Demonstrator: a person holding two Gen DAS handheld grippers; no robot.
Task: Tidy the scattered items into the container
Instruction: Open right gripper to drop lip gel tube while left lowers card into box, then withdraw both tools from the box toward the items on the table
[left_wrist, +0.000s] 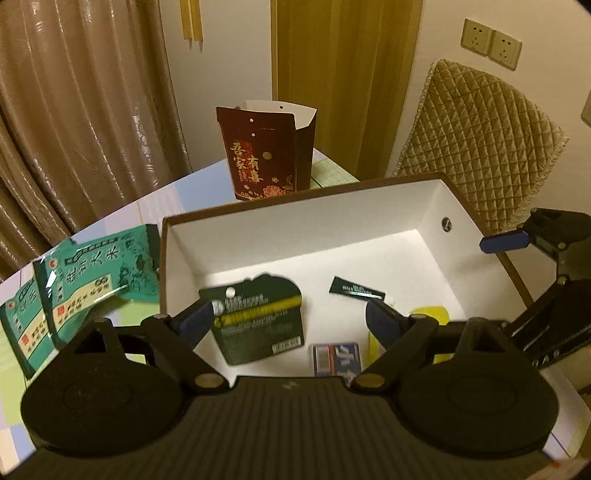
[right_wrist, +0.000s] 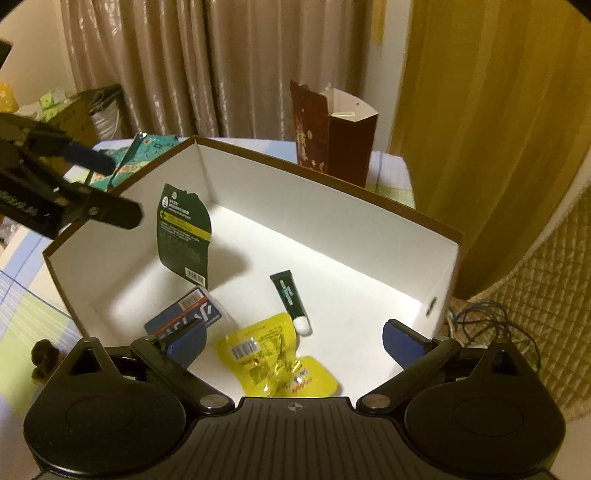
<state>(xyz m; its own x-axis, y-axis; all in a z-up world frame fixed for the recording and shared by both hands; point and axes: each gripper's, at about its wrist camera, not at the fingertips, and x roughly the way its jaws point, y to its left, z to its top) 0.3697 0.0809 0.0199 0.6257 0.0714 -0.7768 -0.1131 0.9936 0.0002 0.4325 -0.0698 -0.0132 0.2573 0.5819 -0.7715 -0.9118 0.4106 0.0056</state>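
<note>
Curtains hang behind your checked tablecloth (left_wrist: 147, 210), where the white-lined container (left_wrist: 295, 236), a cardboard box with a brown rim, sits open in front of both tools.

Your left gripper (left_wrist: 291, 321) is spread wide and empty. Between its fingers, just past the left pad, a dark green hang-tag packet (left_wrist: 258, 321) appears blurred inside the box; from your right wrist camera it stands tilted near the box's left wall, and you cannot tell whether it rests on the floor of the box. Just ahead of your left tool's right finger lies a dark green tube (left_wrist: 356, 290). Near the tool's middle lies a blue card pack (left_wrist: 334, 356), and a yellow snack pouch (left_wrist: 432, 317) shows partly behind the right finger.

Your right gripper (right_wrist: 295, 343) is likewise released, fingers apart over the box's near edge. Between them lies the yellow snack pouch (right_wrist: 273, 354); the tube (right_wrist: 291, 301), white cap toward you, lies just beyond it, and the blue card pack (right_wrist: 184, 314) sits against your left pad.

Outside the box, left of your left finger, two teal rice packets (left_wrist: 92, 280) lie overlapping on the tablecloth. Beyond the box's far wall stands a maroon gift bag (left_wrist: 266, 155), open at the top. Right of it is a quilted chair back (left_wrist: 476, 140), with wall sockets (left_wrist: 491, 44) above.
</note>
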